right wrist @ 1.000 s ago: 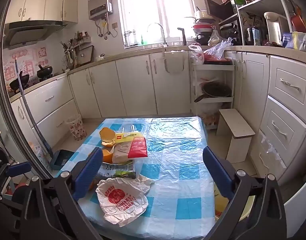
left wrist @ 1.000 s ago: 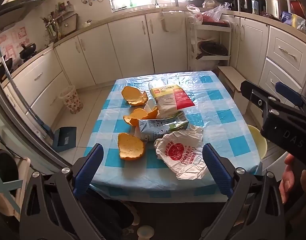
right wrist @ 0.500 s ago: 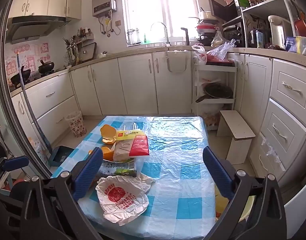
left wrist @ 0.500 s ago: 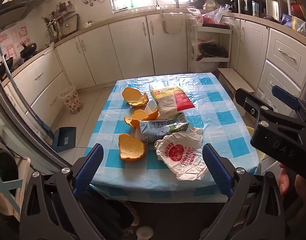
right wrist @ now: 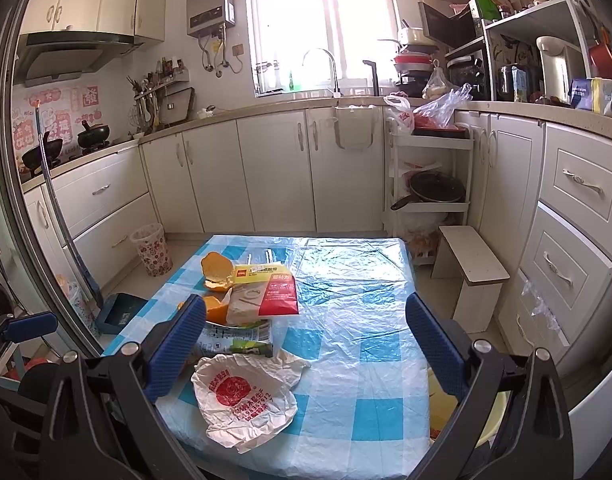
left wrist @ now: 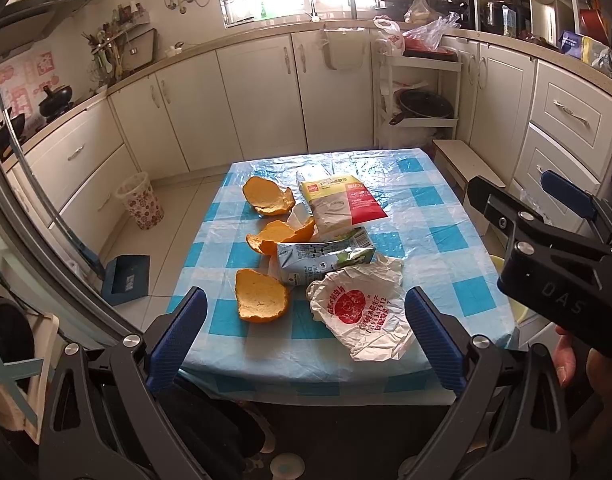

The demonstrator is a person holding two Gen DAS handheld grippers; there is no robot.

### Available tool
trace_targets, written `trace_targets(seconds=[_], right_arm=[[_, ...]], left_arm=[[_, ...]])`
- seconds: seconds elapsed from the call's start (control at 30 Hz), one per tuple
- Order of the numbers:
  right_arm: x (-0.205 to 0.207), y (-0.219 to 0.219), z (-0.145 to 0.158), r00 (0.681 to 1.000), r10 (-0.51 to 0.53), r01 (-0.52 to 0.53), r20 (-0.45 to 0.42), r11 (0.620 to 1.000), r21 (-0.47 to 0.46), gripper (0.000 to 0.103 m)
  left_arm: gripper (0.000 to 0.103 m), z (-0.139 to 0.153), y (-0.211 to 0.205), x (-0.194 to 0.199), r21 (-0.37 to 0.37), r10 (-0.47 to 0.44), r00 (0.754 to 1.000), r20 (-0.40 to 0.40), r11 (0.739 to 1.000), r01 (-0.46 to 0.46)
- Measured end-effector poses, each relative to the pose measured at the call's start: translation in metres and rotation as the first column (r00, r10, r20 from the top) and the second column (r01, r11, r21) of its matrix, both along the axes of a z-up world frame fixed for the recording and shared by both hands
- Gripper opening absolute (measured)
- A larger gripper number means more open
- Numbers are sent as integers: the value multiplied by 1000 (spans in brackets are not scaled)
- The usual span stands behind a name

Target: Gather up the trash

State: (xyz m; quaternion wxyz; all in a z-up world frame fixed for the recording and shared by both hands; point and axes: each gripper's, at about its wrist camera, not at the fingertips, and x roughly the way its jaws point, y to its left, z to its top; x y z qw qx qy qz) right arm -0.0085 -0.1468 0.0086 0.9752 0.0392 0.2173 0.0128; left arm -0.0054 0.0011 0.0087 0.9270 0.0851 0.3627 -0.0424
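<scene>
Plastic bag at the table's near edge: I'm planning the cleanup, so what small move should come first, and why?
Probably lower the right tongs onto the plastic bag. Both tongs are open and empty above the table, and the bag lies nearest, crumpled flat with nothing on top.

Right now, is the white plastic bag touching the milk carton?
Touching. In the left wrist view the bag has its upper crumpled edge against the carton, with no tablecloth visible between them. The right wrist view agrees.
</scene>
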Motion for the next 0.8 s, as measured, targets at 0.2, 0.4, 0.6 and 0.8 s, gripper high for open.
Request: trace_targets(seconds=[0.2,0.4,0.6,0.8], right_arm=[[0,1,0,1000,-1,1,1,1000,-2,96],[0,1,0,1000,-1,1,2,1000,-2,96],[0,-1,2,1000,-2,2,7,1000,0,96],[-1,-2,3,1000,-3,3,9,1000,-1,96]], left_arm=[[95,0,0,0,-1,1,1000,1,1000,-1],[95,0,0,0,2,4,1000,11,1000,-4],[95,-1,0,1,28,9,1000,26,1000,-10],[95,-1,6,2,14,24,999,28,1000,-24]])
